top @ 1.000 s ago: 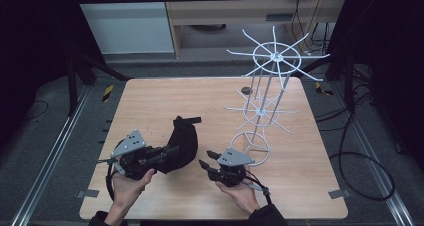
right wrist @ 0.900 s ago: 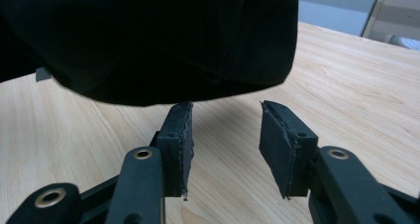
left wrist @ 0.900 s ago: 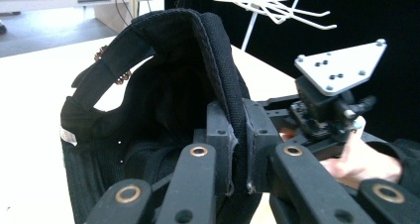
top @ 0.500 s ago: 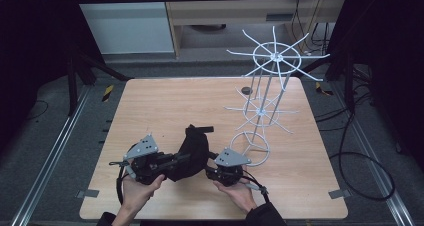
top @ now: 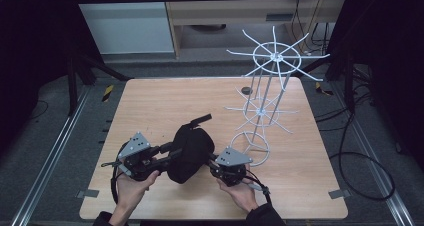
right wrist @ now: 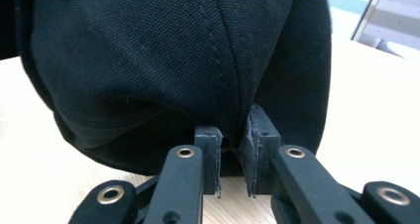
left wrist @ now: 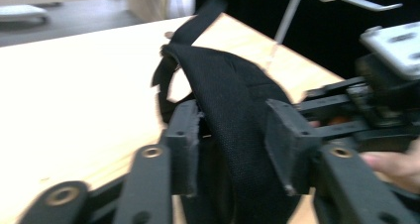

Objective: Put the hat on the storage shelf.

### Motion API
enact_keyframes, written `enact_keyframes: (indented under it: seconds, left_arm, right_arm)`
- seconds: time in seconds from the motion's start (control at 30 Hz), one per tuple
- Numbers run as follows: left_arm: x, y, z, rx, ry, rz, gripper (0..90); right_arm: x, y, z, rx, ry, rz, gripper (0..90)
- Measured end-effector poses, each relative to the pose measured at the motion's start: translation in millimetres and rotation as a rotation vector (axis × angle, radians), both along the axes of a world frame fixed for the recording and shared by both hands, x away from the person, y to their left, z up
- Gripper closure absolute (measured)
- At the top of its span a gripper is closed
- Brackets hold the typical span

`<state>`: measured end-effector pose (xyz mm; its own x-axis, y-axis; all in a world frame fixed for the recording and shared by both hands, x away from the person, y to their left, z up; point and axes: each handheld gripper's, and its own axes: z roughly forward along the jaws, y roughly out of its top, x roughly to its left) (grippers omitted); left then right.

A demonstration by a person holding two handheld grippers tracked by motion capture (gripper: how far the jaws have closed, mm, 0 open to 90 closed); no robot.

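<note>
A black cap hangs between my two grippers at the near edge of the wooden table. My left gripper comes at it from the left. In the left gripper view its jaws have just been opening, and the cap's band stands between the pads of the left gripper, which do not squeeze it. My right gripper reaches in from the right. In the right gripper view the cap's crown rises above the right gripper, which is shut, pinching a fold of its lower edge.
A white wire rack with spoked arms stands at the table's right rear, its ring base close to my right gripper. A small dark object lies behind it. Bare wood stretches across the left and far side.
The right gripper has moved in and shut on the cap's edge. The left jaws have spread apart. The cap now bunches up between both grippers instead of lying beside the left one.
</note>
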<state>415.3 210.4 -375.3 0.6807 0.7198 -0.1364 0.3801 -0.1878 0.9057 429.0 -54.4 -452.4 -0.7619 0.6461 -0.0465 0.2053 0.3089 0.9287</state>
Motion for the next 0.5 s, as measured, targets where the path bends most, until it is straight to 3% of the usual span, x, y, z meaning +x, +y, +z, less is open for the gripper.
enact_keyframes:
  seconds: [0.1, 0.23, 0.4, 0.5]
  left_arm:
    - [1.7, 6.7, -1.2, 0.008, 0.005, 0.040, 52.3]
    - [3.3, 20.7, -5.5, 0.035, 0.013, 0.108, 56.8]
    - [8.8, 49.5, -16.4, 0.058, 0.058, 0.214, 69.5]
    - [15.2, 63.2, -27.8, 0.084, 0.082, 0.269, 70.5]
  right_arm:
    - [0.3, 5.7, 4.6, -0.026, 0.013, -0.001, 79.2]
    - [4.3, 21.2, 12.3, -0.050, 0.015, 0.004, 78.8]
    - [12.4, 48.8, 14.6, -0.054, 0.012, 0.000, 77.9]
    - [18.0, 64.2, 16.0, -0.051, 0.005, 0.003, 77.2]
